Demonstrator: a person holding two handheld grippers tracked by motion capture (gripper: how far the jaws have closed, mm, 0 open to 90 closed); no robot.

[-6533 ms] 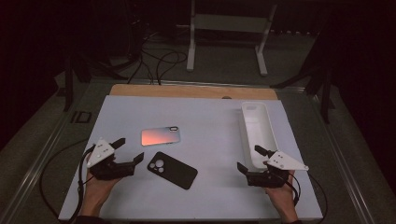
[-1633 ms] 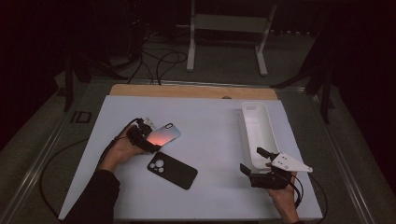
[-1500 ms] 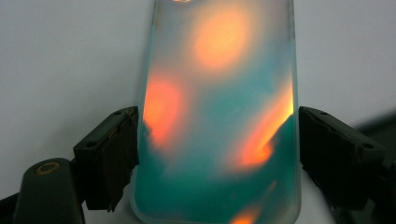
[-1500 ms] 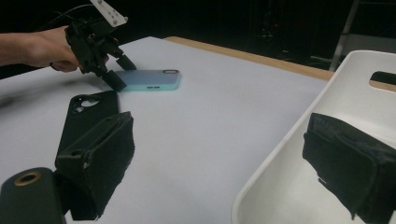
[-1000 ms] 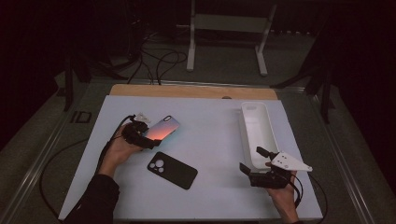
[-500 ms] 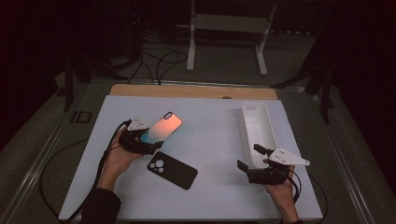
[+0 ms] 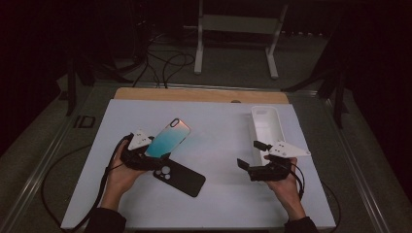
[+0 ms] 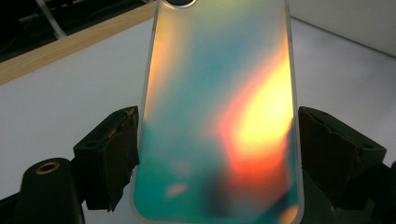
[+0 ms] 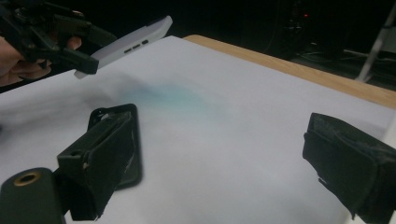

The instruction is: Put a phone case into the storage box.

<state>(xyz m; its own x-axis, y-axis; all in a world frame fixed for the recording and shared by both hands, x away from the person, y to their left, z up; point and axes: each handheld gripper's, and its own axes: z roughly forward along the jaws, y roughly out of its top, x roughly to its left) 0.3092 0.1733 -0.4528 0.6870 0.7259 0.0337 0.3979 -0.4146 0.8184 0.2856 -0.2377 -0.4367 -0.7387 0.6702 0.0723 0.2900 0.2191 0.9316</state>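
The left gripper [image 7: 145, 154] holds a shiny phone with a teal and orange back and a pale rim [image 7: 167, 138]. Its 2 black jaws press on the 2 long sides of the phone, near the bottom end. In the left gripper view the phone [image 8: 219, 112] stands up between the 2 black pads [image 8: 112, 154], and each pad touches its rim. The camera end of the phone points up and away from the hand.

In the high view the phone is lifted off the big white board [image 7: 218, 204] on the table. It tilts, with its far end higher than the end in the jaws. In the right gripper view the phone [image 9: 126, 42] hangs in the air above the board, with its grey edge and side buttons showing, and the left gripper [image 9: 51, 37] grips it.

A black phone case with round camera holes [image 7: 179, 176] lies flat on the white board, just below the left gripper. In the right gripper view the case [image 9: 114, 144] sits partly behind 1 black jaw.

The right gripper [image 7: 253, 160] is near the right side of the board, well apart from the phone. Its jaws are spread wide with nothing between them.

A long white plastic tray [image 7: 267, 126] lies on the board just beyond the right gripper. A strip of light brown wood [image 7: 194, 94] runs along the far edge of the board.
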